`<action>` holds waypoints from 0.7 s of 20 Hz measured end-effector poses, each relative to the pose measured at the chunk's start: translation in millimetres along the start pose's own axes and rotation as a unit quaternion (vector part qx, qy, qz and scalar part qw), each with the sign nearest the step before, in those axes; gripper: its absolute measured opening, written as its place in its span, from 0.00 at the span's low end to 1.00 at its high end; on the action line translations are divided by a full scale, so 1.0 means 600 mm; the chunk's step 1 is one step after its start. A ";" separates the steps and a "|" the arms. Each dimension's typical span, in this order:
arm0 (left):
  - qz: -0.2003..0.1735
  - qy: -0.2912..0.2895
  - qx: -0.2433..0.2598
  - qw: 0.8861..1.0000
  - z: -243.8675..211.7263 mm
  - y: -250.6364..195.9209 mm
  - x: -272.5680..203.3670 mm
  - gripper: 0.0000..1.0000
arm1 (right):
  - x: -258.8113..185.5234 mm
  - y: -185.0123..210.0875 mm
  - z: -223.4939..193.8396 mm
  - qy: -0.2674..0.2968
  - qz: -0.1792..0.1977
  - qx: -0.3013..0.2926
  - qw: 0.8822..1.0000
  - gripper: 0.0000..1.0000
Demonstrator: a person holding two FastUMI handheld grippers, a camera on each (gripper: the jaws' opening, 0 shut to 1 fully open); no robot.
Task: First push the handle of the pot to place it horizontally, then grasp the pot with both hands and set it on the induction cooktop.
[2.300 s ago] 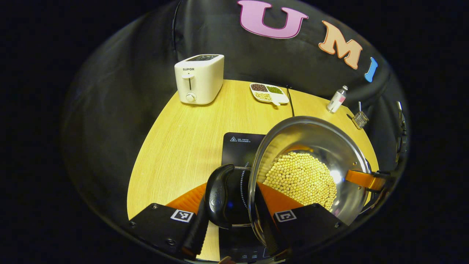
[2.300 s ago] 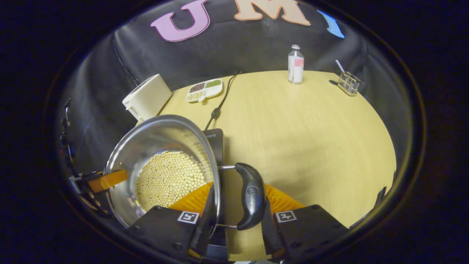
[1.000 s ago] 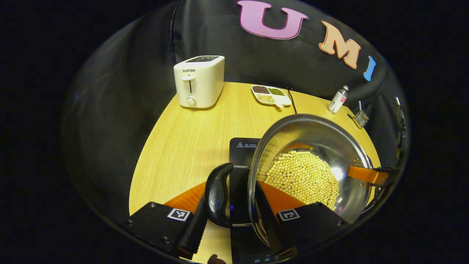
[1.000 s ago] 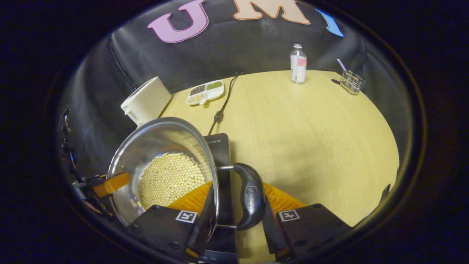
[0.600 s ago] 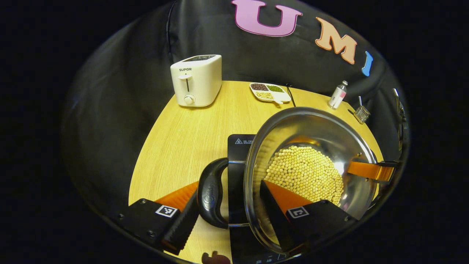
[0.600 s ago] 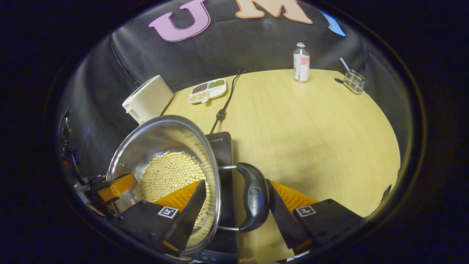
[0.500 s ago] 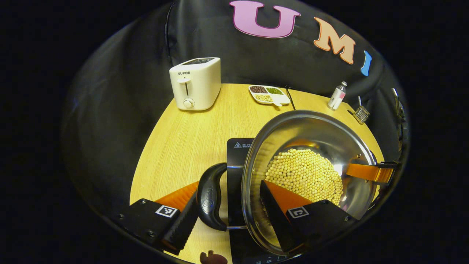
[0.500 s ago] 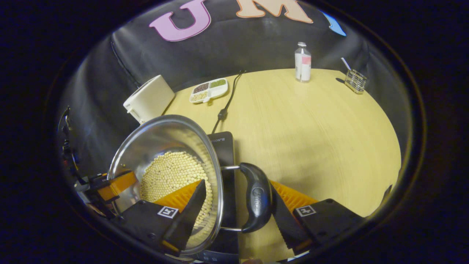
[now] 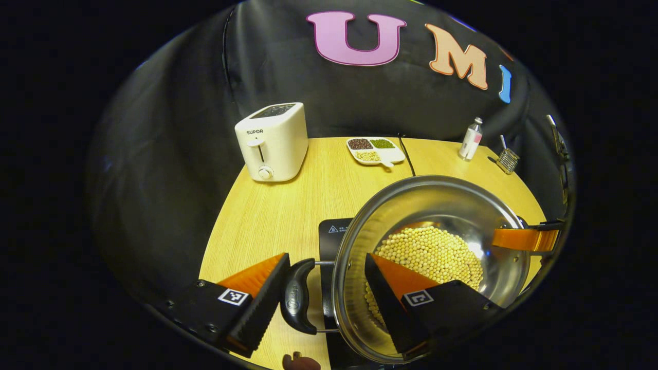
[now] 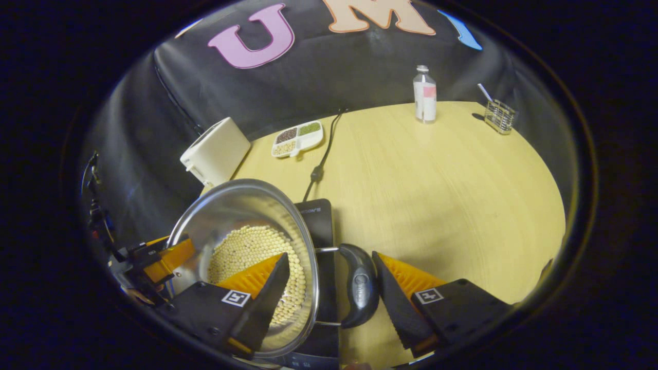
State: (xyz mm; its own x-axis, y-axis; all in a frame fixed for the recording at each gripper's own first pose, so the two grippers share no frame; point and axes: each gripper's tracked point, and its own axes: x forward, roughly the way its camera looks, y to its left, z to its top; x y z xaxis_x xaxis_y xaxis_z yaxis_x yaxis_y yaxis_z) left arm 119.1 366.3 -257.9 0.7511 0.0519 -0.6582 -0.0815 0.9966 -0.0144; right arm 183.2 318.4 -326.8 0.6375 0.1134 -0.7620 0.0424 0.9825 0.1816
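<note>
Pot [image 9: 452, 205], steel and shiny, sat on the black induction cooktop [image 9: 331, 234] near the front edge of the wooden table [image 9: 288, 205], its rim round and level and its bottom covered with pale yellow beans [image 9: 432, 252]. In the left gripper view, the left gripper [image 9: 329, 288] reached forward and slightly down over the pot's near side, its two orange-and-black fingers spread wide apart: one finger [image 9: 257, 288] lay outside the black side handle [image 9: 297, 303], touching or just beside it, and the other stood inside the pot above the beans, so nothing was clamped. In the right gripper view, the right gripper [image 10: 329, 288] came in the same way from the opposite side, also spread apart, with one finger [image 10: 257, 288] inside the pot [image 10: 241, 216] over the beans [image 10: 247, 246] and the other just outside the second black handle [image 10: 361, 293]. Each handle lay horizontal, sticking out sideways on thin wire arms. The far gripper's orange finger showed at the pot's opposite rim in both views. Toward the table's back edge stood a white toaster [image 9: 271, 141], a divided dish of grains [image 9: 374, 150], a small bottle [image 9: 471, 139] and a wire holder [image 9: 507, 160], all well apart from the pot, and a black cord [image 10: 321, 154] ran back from the cooktop [image 10: 318, 221].
</note>
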 end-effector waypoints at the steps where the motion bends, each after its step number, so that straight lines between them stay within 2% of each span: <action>1: 0.002 -0.001 -0.002 1.000 0.002 0.001 -0.002 0.94 | -0.002 0.001 0.003 -0.003 0.001 -0.003 1.000 1.00; 2: 0.001 -0.008 -0.002 1.000 0.007 0.002 -0.005 0.94 | -0.004 0.003 0.008 -0.007 0.002 -0.008 1.000 0.94; 5: 0.016 -0.062 -0.006 0.998 0.053 0.011 -0.024 0.94 | -0.017 0.006 0.034 -0.035 0.002 -0.024 0.999 0.94; 10: 0.069 -0.185 0.038 0.979 0.174 0.038 -0.097 0.92 | -0.078 0.025 0.124 -0.131 0.014 -0.056 0.990 0.94; 14: 0.045 -0.258 0.043 0.964 0.251 -0.003 -0.180 0.91 | -0.175 0.072 0.198 -0.219 0.060 -0.073 0.971 0.94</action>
State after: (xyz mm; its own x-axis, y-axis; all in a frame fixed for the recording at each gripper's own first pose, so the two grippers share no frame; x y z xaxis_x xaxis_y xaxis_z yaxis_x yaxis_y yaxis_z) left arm 137.0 368.3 -73.7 0.9712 0.1416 -0.1917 -0.1237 0.9870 0.1024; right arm 209.7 331.1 -165.3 0.8983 0.1855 -0.3982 -0.1416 0.9804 0.1372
